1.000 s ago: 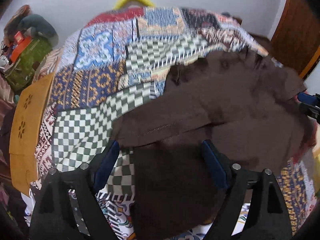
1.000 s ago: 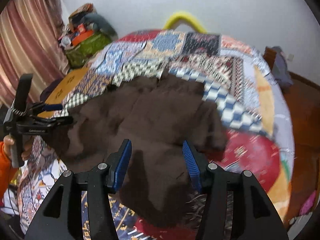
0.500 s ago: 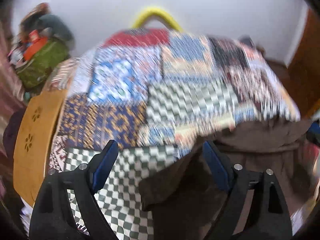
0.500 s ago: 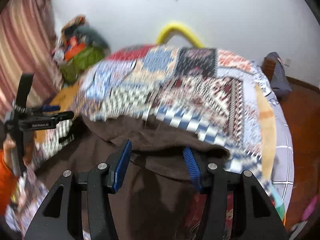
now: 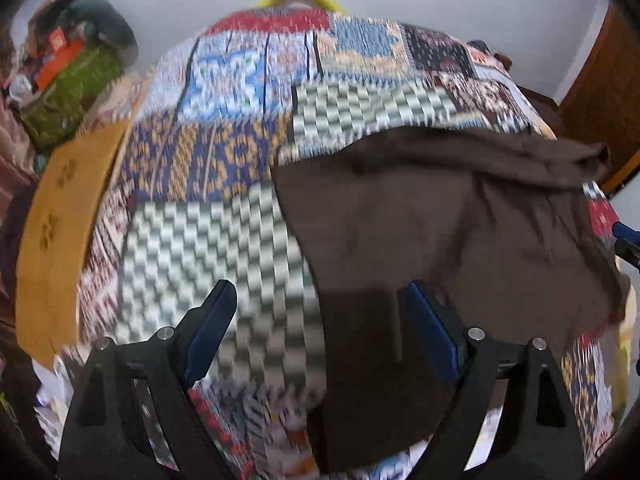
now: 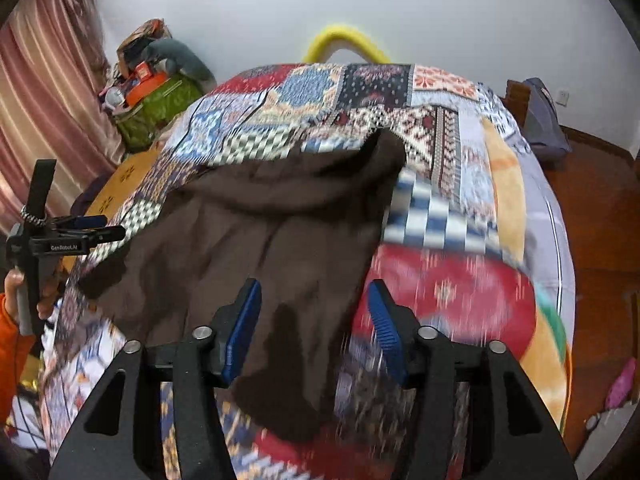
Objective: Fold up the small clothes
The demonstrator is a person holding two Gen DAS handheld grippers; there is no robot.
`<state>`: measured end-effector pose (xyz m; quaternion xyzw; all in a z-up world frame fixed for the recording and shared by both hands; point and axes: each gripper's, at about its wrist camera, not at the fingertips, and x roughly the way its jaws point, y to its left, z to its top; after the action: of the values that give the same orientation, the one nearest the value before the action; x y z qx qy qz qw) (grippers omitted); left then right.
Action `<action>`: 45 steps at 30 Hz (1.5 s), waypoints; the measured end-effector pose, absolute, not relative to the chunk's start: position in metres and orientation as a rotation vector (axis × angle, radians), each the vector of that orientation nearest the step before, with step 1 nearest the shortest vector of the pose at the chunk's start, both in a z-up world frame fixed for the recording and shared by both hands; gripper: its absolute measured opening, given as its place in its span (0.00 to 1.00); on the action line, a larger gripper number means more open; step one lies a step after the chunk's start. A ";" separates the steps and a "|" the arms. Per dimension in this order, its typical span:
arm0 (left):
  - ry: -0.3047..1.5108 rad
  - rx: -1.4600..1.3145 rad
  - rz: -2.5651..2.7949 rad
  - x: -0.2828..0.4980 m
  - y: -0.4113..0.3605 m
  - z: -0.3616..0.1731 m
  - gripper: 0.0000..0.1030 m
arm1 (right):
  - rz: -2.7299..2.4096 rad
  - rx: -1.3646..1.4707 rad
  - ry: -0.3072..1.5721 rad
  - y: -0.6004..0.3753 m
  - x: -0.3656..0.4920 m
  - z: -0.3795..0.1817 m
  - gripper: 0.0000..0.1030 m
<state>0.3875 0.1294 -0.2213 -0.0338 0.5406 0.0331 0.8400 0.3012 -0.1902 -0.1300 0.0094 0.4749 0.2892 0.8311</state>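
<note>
A brown garment (image 5: 440,220) lies spread on the patchwork bedspread (image 5: 208,240), its far edge rounded like a fold. My left gripper (image 5: 318,296) hovers open over the garment's left edge, pads clear of the cloth. In the right wrist view the same garment (image 6: 260,232) runs under my right gripper (image 6: 313,290). Its jaws are opening, with the cloth's right edge below them and not pinched. The left gripper (image 6: 68,236) also shows at that view's left side, held by a hand with an orange sleeve (image 6: 10,340).
A yellow hoop (image 6: 344,40) stands behind the bed's far end. A green bag (image 6: 160,108) full of items and a wooden board (image 5: 60,220) sit at the bed's left. A grey-blue bag (image 6: 544,120) and wooden floor (image 6: 600,220) lie to the right.
Both views swung toward the far end of the bed and came back. The garment's bunched near flap now lies flatter. My right jaws stand wider apart.
</note>
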 end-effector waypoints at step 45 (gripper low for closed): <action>1.195 -0.176 -0.009 0.206 0.120 -0.213 0.21 | 0.625 0.083 1.141 -0.207 0.201 -0.150 0.28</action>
<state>0.2063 0.1196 -0.2130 -0.0829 0.5618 -0.0044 0.8231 0.2009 -0.2068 -0.1504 0.0387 0.5311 0.2909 0.7949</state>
